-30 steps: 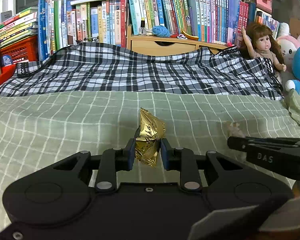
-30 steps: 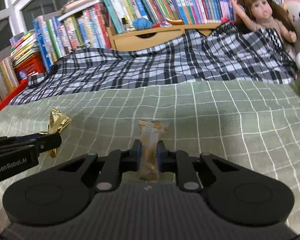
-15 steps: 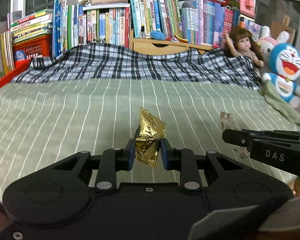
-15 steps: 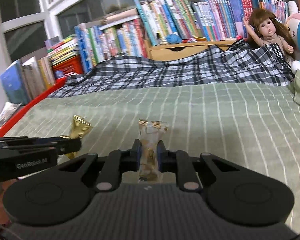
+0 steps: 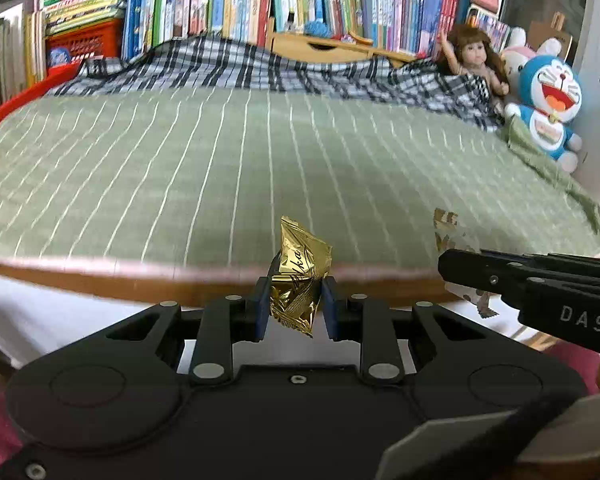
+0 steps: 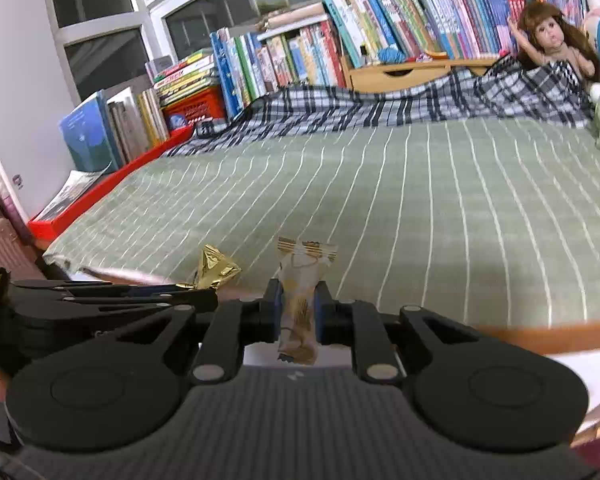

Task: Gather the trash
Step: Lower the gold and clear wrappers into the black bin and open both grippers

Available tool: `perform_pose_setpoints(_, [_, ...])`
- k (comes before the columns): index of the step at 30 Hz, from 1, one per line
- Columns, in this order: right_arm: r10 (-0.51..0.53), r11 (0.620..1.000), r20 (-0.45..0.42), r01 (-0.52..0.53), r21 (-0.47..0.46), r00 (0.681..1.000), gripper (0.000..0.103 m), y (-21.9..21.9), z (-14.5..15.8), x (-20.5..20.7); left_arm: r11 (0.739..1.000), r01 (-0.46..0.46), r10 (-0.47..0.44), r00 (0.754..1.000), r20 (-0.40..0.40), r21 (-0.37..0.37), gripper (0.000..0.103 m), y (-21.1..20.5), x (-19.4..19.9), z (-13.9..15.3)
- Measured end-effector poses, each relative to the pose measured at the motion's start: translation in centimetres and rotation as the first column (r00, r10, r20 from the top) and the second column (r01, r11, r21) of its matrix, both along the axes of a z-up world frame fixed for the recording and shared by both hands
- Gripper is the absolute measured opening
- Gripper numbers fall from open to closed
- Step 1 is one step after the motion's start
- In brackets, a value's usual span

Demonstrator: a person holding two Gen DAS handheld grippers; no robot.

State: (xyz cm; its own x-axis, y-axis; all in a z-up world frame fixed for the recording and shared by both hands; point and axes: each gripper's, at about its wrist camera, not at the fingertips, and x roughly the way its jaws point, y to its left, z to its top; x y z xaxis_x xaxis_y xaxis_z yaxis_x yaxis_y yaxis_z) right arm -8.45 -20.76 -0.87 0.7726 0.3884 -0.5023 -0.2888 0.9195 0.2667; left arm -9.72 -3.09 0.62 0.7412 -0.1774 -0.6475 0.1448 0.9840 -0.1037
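A crumpled gold foil wrapper (image 5: 298,280) stands upright between the blue pads of my left gripper (image 5: 295,307), which is shut on it. In the right wrist view my right gripper (image 6: 298,314) is shut on a clear wrapper with gold print (image 6: 302,292). Both grippers hang side by side just off the near wooden edge of the bed (image 5: 100,276). The right gripper (image 5: 444,266) shows at the right of the left wrist view with its clear wrapper (image 5: 446,226). The left gripper (image 6: 210,294) and its gold wrapper (image 6: 216,266) show at the left of the right wrist view.
A green checked sheet (image 5: 260,160) covers the bed, with a plaid blanket (image 5: 260,68) at the far end. Rows of books (image 5: 220,4), a doll (image 5: 474,56) and a blue plush toy (image 5: 548,100) stand behind. A red rail (image 6: 112,184) runs along the bed's left side.
Both grippers have drawn back together from over the bed to beyond its near edge, each still holding its wrapper. The bed's wooden edge and the white side below it have come into view.
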Motion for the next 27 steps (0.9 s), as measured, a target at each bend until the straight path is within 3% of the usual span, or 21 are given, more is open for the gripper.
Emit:
perform_pose_setpoints(15, [0.047,0.998,-0.099,-0.050,-0.035,0.994,0.021,1.9,-4.8,-4.7,1.000,-0.004,0.007,0.992,-0.126,0.026,0.026,0.9,-4.9,-4.7])
perform_pose_setpoints(27, [0.010,0.997,-0.210,-0.025,-0.069,0.978,0.022,2.5,-9.5,-4.6,0.998,-0.012,0.033,0.952,-0.304,0.069,0.026,0.4,-4.8,-10.2])
